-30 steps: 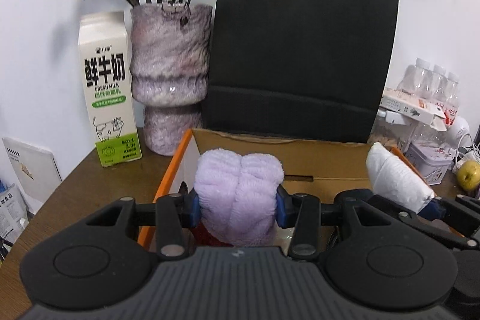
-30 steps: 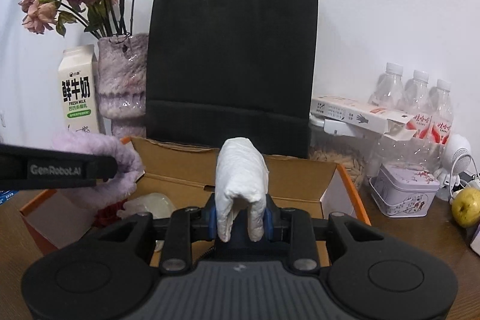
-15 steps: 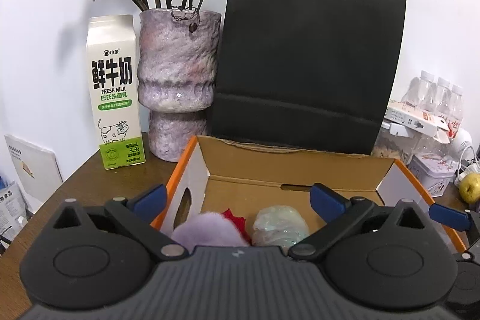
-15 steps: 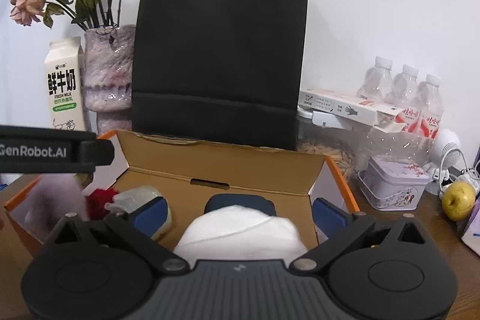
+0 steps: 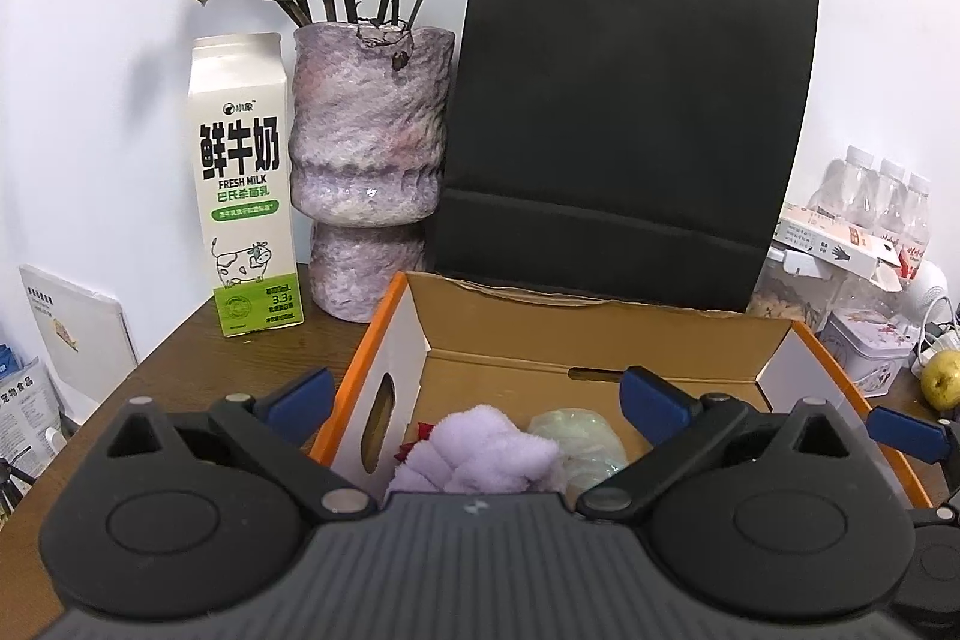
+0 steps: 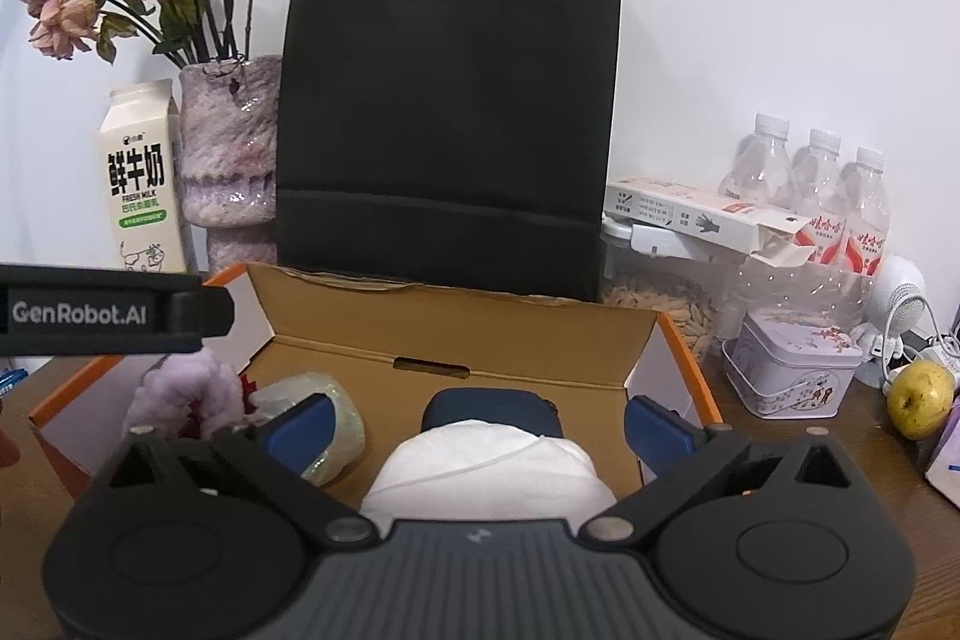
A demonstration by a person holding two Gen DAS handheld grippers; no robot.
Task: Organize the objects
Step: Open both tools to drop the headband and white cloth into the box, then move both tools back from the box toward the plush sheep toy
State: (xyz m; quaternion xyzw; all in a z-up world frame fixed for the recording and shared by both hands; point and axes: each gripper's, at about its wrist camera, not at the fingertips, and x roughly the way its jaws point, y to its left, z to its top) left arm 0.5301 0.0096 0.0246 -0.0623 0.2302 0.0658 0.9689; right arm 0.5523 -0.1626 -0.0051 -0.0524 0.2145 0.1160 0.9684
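Note:
An open cardboard box [image 5: 600, 334] with orange outer sides sits on the wooden table; it also shows in the right wrist view [image 6: 456, 340]. A fluffy lilac towel [image 5: 486, 454] lies in its left part, beside a pale green bundle [image 5: 582, 436] and something red. My left gripper [image 5: 477, 394] is open above the lilac towel. In the right wrist view a white rolled towel [image 6: 486, 472] lies in the box on a dark blue item [image 6: 489, 403]. My right gripper [image 6: 477, 421] is open above it. The lilac towel [image 6: 180, 394] shows at left.
Behind the box stand a black paper bag [image 5: 618, 130], a mottled purple vase [image 5: 366, 160] with dried roses and a milk carton [image 5: 246, 214]. At right are water bottles [image 6: 810, 196], a small tin [image 6: 792, 370], a jar of seeds and a yellow-green fruit [image 6: 921, 397].
Both grippers opened and let go: the lilac towel dropped from the left one into the box, the white towel from the right one. Both grippers then drew back slightly.

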